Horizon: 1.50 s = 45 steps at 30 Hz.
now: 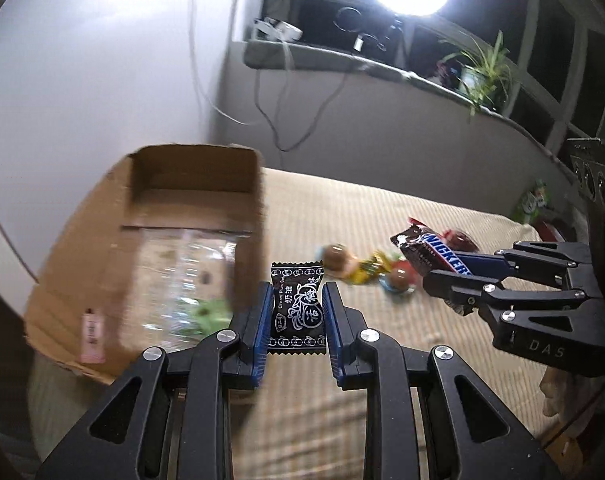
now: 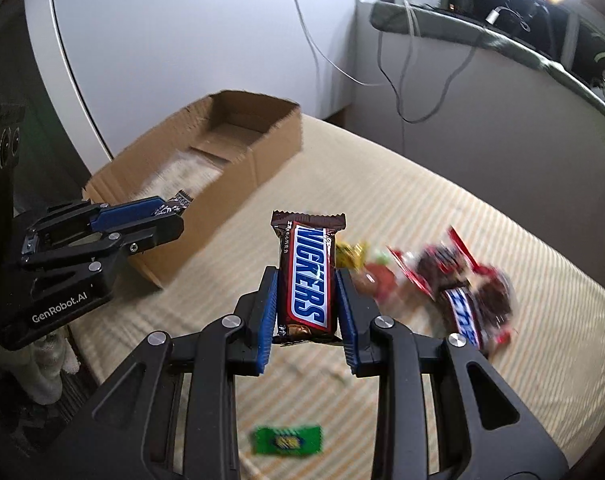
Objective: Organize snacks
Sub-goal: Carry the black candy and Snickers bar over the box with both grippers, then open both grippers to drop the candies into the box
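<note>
My left gripper [image 1: 297, 296] is shut on a black cream plum candy [image 1: 297, 310], held above the striped cloth beside the open cardboard box [image 1: 190, 184]. It also shows in the right wrist view [image 2: 174, 216], near the box [image 2: 258, 120]. My right gripper [image 2: 306, 276] is shut on a mini Snickers bar [image 2: 308, 276], held upright above the cloth. It shows in the left wrist view [image 1: 434, 268] with the Snickers bar [image 1: 430, 250]. A pile of loose sweets [image 1: 366, 270] lies on the cloth between the grippers.
The box holds clear wrappers and a green sweet [image 1: 206, 310]. More Snickers and red wrappers [image 2: 462, 292] lie at the right, a green candy [image 2: 287, 440] lies near me. A window ledge [image 1: 342, 60] with cables, a lamp and a plant [image 1: 486, 72] stands behind.
</note>
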Available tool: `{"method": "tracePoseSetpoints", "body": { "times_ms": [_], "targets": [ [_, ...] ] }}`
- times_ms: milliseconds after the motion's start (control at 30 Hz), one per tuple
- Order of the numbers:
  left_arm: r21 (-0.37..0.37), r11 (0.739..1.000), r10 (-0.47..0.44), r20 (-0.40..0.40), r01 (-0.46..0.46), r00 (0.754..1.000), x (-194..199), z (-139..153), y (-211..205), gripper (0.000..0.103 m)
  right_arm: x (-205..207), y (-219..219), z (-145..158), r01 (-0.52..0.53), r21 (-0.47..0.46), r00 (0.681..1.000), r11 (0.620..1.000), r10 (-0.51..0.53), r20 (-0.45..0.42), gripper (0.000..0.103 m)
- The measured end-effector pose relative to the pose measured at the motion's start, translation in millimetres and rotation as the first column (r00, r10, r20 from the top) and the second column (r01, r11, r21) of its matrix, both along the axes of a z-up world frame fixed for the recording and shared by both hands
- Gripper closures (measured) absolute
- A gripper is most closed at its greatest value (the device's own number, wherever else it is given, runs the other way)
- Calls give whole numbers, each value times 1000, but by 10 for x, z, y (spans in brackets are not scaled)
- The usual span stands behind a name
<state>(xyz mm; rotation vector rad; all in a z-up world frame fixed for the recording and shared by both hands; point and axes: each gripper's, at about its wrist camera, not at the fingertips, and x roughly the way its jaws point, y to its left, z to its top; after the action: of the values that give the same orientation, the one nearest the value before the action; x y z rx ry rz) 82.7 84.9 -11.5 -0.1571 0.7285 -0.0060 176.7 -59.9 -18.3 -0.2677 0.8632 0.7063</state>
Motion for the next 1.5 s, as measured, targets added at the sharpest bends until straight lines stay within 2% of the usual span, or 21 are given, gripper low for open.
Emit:
{"method": "tracePoseSetpoints", "body": {
  "times_ms": [400,867,1500],
  "targets": [
    [9,994,109,12,-109,994,-46,26,559,80,226,689,170,-86,29,996,996,86,11,74],
    [-16,988,152,0,-152,988,58,-47,810,80,523,1348,107,-142,11,990,990,142,-2,74],
    [-27,988,153,-7,-153,988,89,-63,834,79,659,1567,-23,-160,0,987,987,160,-28,74]
  ]
}}
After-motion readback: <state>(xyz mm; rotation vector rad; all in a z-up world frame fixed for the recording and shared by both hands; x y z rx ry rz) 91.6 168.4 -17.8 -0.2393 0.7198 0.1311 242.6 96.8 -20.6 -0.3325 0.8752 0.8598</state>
